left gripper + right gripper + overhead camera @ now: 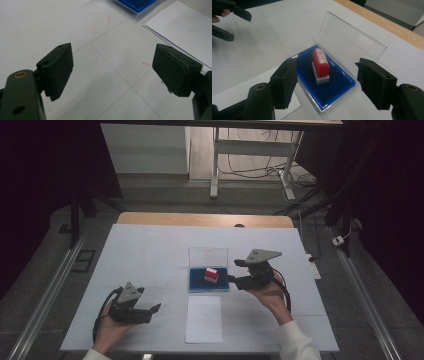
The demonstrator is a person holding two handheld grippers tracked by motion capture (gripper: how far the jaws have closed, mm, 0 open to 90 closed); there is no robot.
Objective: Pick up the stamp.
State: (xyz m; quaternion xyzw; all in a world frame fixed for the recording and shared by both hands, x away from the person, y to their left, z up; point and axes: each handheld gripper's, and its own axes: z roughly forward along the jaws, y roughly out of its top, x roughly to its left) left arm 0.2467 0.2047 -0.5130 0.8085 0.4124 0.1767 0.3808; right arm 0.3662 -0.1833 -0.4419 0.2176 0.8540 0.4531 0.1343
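Near the desk's [150, 245] middle, from above, a red stamp [211, 275] sits in an open blue case [197, 282], paper [203, 319] toward the near edge, the right gripper [235, 270] just beside the case. Left gripper [112, 72]: jaws apart over bare desk. Right gripper view: jaws apart, flanking the stamp untouched.

No legible text, brand or number in any view. Red marks on the top face of the red block-shaped stamp with a grey base [320, 65], which stands on the blue pad inside the open clear plastic case [352, 43]: characters too blurred to read. Faint red pen scribbles on the white-covered table [102, 25], near the case corner in the left gripper view: not readable as letters or digits. White paper sheet [186, 31]: faint pale rectangle on it, with contents not discernible.
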